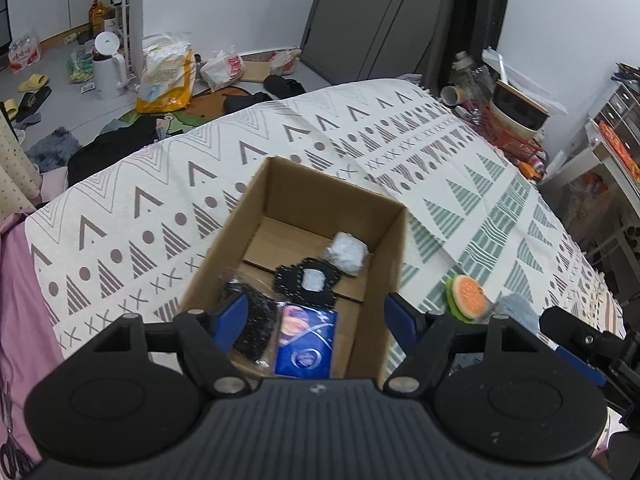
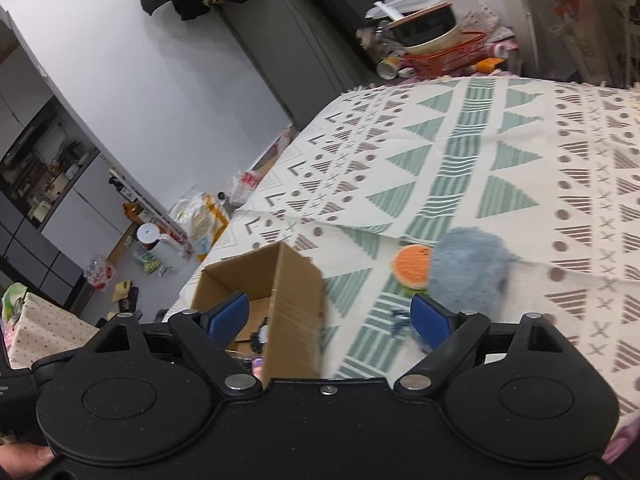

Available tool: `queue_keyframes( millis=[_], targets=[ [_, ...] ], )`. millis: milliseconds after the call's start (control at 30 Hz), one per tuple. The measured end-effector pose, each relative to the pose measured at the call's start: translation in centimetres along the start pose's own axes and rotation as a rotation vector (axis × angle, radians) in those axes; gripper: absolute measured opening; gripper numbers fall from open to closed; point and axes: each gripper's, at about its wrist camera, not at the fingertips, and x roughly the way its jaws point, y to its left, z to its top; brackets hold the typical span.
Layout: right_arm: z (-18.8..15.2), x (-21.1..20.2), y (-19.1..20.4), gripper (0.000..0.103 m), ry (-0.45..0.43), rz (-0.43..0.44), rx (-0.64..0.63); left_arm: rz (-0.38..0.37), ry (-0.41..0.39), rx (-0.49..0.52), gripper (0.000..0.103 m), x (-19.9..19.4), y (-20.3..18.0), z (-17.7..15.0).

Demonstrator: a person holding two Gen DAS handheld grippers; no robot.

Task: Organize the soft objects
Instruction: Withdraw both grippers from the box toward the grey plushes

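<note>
one open cardboard box (image 1: 308, 216) on the patterned bedspread (image 1: 160, 184), two soft things left lying outside it.

the left gripper (image 1: 316, 316) hangs over the box with its two blue fingers (image 1: 232, 320) spread wide and nothing between them. inside i count four items: one white crinkly bundle (image 1: 346, 254) at the far end, one flat black piece with a pale patch (image 1: 308, 282), one black dotted packet (image 1: 252, 328) by the left finger, one blue pack (image 1: 306, 344) nearest the camera. the right gripper (image 2: 330, 316) hovers above the bedspread just right of the box, jaws released too, empty. ahead of it lie one burger-shaped toy (image 2: 412, 268) and one fluffy grey-blue item (image 2: 468, 268), touching each other, near the box but outside it. a thumb (image 2: 24, 458) shows at the lower left edge of the right view.
</note>
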Motion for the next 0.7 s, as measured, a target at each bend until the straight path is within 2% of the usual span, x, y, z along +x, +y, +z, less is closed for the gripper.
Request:
queue_keyframes(
  millis=[400, 700],
  targets=[
    [0.2, -3.3, -4.4, 0.088, -0.037, -0.069, 0.027, -0.015, -0.010, 0.042, 0.074, -1.3, -3.6, -1.7],
    [0.5, -4.8, -7.6, 0.087, -0.048, -0.087, 0.055, -0.014, -0.013, 0.083, 0.074, -1.4, -6.8, -2.8]
  ],
)
